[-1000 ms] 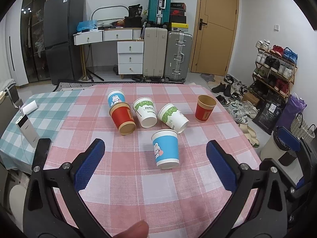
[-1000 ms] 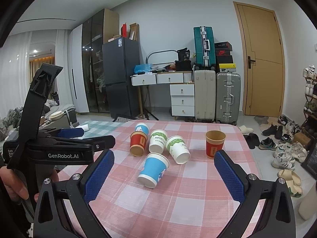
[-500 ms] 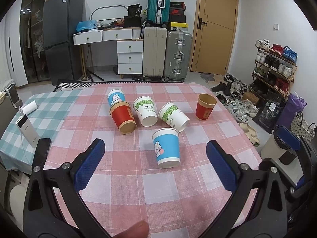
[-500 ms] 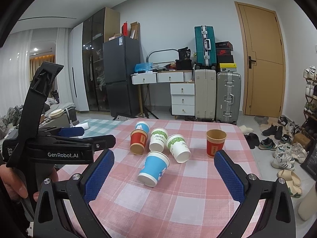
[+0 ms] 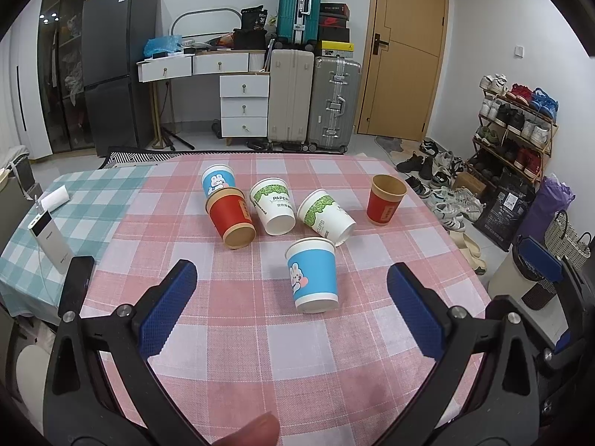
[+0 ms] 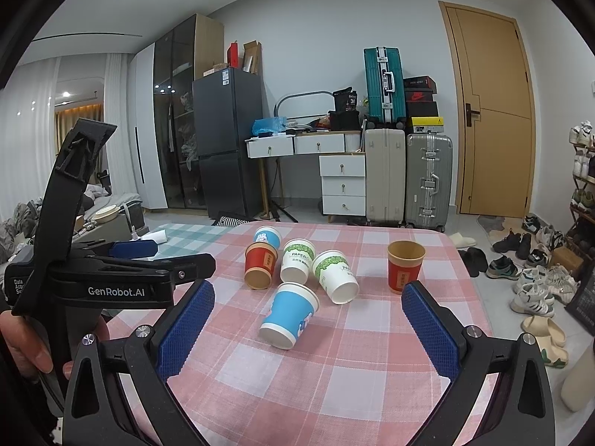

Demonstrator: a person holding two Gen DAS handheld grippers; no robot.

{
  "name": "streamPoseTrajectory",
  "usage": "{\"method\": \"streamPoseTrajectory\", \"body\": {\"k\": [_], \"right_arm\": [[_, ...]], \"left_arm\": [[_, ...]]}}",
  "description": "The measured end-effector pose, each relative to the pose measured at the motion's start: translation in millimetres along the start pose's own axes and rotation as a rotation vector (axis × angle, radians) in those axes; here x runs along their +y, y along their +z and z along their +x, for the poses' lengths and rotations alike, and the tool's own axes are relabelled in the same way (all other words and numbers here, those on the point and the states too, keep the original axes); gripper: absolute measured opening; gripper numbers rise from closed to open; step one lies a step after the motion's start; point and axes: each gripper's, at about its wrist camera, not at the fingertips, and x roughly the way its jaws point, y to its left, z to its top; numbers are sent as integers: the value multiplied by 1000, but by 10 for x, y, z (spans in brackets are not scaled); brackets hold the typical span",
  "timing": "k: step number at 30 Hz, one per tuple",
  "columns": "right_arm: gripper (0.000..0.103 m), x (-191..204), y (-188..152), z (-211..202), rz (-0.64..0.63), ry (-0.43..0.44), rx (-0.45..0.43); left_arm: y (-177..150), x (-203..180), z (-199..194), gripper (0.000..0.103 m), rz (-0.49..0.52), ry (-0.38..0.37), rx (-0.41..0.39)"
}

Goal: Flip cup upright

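Presently: left gripper (image 5: pixel 292 308) and right gripper (image 6: pixel 306 329), jaws wide, holding nothing. Blue cup (image 5: pixel 314 275) inverted, near centre of checked table (image 5: pixel 241 342); 1 red cup (image 5: pixel 385 200) upright, far right.

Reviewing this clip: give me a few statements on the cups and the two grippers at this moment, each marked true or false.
1. Only one cup, the red cup on the right, stands upright with its mouth up. True.
2. The left gripper is shut on the nearest blue cup. False: its fingers are spread wide and the nearest blue cup lies apart from them on the tablecloth.
3. The right gripper holds nothing. True.
4. The two green-and-white cups stand upright. False: the left green-and-white cup and the right green-and-white cup lie tipped on their sides.
5. The table holds six cups. True.
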Motion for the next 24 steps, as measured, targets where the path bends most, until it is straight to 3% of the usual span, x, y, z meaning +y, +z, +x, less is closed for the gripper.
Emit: {"method": "streamPoseTrajectory", "body": {"k": [17, 24], "right_arm": [[103, -49, -48, 9, 17, -5, 1], [103, -182, -125, 117, 48, -17, 18]], "left_arm": [[-27, 46, 40, 102, -8, -3, 16], [-4, 83, 254, 102, -5, -22, 49]]}}
